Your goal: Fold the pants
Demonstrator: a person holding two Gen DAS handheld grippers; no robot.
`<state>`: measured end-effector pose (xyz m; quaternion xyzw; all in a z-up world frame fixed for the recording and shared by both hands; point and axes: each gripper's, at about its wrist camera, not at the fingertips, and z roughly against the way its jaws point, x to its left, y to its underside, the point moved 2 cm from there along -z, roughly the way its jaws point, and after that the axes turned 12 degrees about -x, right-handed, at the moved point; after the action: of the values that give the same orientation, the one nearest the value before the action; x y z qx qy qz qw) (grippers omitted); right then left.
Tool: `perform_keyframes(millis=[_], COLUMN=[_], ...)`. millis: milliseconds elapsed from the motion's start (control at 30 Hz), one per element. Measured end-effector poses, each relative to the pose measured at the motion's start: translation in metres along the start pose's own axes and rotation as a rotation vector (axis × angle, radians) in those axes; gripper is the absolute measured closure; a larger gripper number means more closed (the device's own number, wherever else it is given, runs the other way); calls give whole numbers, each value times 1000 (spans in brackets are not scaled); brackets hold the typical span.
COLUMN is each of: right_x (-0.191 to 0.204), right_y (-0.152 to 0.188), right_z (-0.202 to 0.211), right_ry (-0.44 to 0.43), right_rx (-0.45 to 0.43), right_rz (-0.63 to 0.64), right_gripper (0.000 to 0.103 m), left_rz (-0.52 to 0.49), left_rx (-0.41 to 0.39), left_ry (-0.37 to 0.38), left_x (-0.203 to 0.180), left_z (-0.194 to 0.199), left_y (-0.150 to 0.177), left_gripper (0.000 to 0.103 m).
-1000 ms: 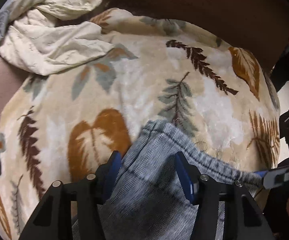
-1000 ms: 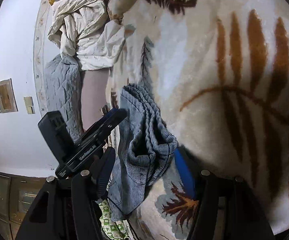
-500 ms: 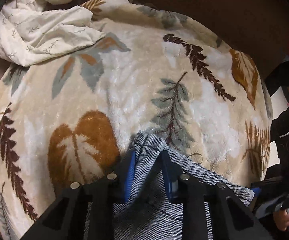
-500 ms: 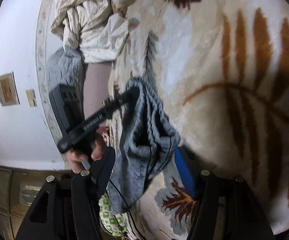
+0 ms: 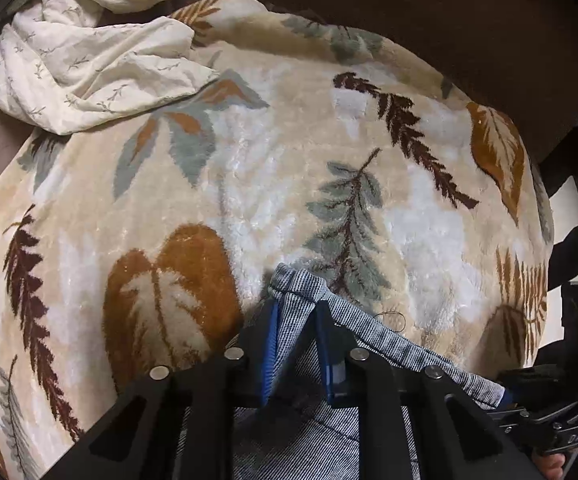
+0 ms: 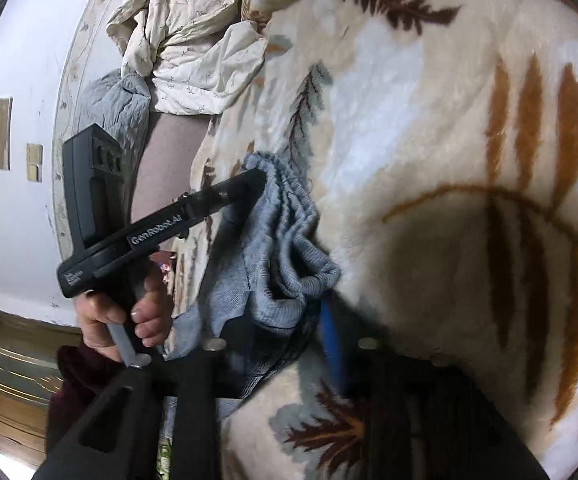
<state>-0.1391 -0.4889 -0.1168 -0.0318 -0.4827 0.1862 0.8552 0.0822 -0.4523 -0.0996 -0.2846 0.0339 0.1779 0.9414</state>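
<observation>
both grippers closing on pants (image 5: 329,432) at the bed edge
left gripper (image 5: 295,344) pinches one waistband corner, right gripper (image 6: 289,332) the bunched other end; pants lie on the leaf-print blanket (image 5: 249,184).

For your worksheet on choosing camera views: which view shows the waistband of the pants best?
The right wrist view: the gathered waistband of the pants runs unobstructed from end to end. The left wrist view shows only its edge, partly hidden behind the left gripper.
</observation>
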Motion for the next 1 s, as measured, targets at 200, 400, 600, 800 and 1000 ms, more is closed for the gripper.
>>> perform_keyframes(millis=[200,400,600,800,1000], right_x=[15,34,58,106,147], right_y=[3,9,19,49,89], right_z=[10,18,23,25,14], right_ry=[-28,-29,-45,-77,-87], right_rx=[-37,-80,-121,-164,-162], right_rz=[85,193,303,489,654], right_gripper=[81,81,81,82,82], left_rz=[26,58,106,147,220], left_rx=[-43,-103,-198,-314,-383], left_ry=[14,37,56,84,77], left_x=[5,10,22,36,65], left_z=[15,39,78,129,166], left_y=[0,-2,1,18,57], left_gripper=[87,87,88,89,89])
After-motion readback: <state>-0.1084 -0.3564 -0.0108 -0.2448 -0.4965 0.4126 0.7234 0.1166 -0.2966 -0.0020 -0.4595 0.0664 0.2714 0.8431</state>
